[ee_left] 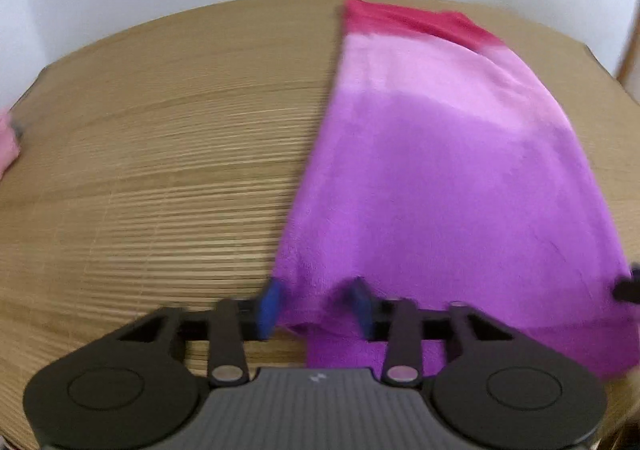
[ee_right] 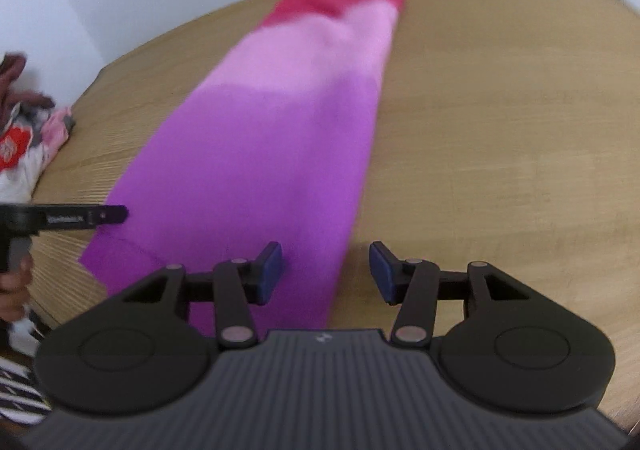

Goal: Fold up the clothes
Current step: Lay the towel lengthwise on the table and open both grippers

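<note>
Clothes pile (ee_right: 24, 137): we see it heaped far left of both tools, at the tabletop (ee_left: 152, 153) edge.
Left hand-held gripper (ee_left: 316, 304): we see it pinching the near hem of the purple-pink cloth (ee_left: 432, 153).
Right hand-held gripper (ee_right: 326, 272): spread, we see the cloth's right edge between its blue pads, unpressed.

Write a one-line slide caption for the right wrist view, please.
Open right gripper above the near edge of a purple-pink cloth on a wooden table.
</note>
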{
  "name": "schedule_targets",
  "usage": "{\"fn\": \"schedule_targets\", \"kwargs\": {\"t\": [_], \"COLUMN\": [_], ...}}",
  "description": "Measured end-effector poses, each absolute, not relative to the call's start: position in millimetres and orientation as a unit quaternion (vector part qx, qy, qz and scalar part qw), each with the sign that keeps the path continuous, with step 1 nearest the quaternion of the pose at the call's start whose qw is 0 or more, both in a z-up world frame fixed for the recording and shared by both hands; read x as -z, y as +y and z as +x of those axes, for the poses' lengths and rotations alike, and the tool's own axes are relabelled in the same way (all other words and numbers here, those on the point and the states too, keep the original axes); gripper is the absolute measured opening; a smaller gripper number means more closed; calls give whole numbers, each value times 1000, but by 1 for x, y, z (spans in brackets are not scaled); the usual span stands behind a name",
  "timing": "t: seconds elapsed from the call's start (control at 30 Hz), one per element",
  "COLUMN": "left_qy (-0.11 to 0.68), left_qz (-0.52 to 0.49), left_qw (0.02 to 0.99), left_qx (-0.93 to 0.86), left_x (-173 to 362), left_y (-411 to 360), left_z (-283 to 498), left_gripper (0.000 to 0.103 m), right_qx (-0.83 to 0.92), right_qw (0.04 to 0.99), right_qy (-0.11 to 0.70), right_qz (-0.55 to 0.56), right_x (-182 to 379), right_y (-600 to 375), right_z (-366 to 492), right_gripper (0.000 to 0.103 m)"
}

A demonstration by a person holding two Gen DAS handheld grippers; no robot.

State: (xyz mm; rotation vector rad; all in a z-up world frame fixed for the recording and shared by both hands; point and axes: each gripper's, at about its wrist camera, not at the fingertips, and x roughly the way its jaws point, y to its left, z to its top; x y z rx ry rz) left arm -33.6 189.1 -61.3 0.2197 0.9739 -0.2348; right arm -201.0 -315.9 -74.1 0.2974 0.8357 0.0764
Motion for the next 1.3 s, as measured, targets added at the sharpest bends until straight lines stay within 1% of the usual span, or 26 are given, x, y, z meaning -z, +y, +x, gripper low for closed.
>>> {"fn": "schedule_targets", "kwargs": {"t": [0.03,0.07,0.1,0.13,0.3,0.37,0.4,0.47,0.5,0.57,0.63,0.73,0.77,0.8,0.87,1.1,1.13,1.17,1.23,1.3], "left_qy": [471,476,480,485,501,472,457,424,412,408,420,471,478,486,501,556,563,566,557,534], "left_qz": [119,131,143,155,203,197,194,188,185,183,174,148,148,149,148,148,145,146,155,165], "left_qw": [866,861,856,851,825,837,842,852,856,852,848,827,824,820,808,788,786,785,791,806], "left_qx": [117,122,127,132,165,197,213,243,253,272,274,269,267,264,274,219,209,204,198,197], "left_x": [59,58,57,55,45,28,20,9,7,8,16,38,42,46,47,40,39,38,30,16], "left_y": [186,188,191,194,209,219,223,225,223,218,213,205,203,200,195,215,220,224,226,226], "left_z": [-36,-43,-50,-57,-79,-76,-74,-61,-50,-32,-15,4,5,7,5,-27,-29,-29,-28,-25], "left_gripper": [15,15,15,15,17,18,22,42,45,46,51,50,47,46,3,3,4,9,13,25], "right_qx": [-31,-26,-31,-34,-31,0,19,47,56,68,75,75,72,68,70,83,79,72,65,59], "right_qw": [906,907,904,901,889,885,890,903,907,910,910,903,903,903,905,891,890,889,893,901], "right_qy": [403,405,413,423,456,463,453,422,409,395,388,403,408,411,411,440,443,446,438,424], "right_qz": [130,113,104,95,35,35,44,70,83,105,123,128,117,104,84,71,72,75,75,73], "right_x": [73,72,71,70,62,53,48,37,34,31,35,44,46,47,50,54,54,54,49,41], "right_y": [-309,-302,-297,-294,-286,-288,-289,-288,-285,-275,-262,-245,-242,-239,-238,-261,-267,-273,-283,-292], "right_z": [-202,-201,-201,-202,-216,-216,-216,-212,-208,-196,-185,-167,-164,-162,-160,-162,-162,-162,-155,-143], "right_gripper": [51,34,21,17,20,21,22,24,25,33,33,33,33,33,33,34,37,39,39,40]}}
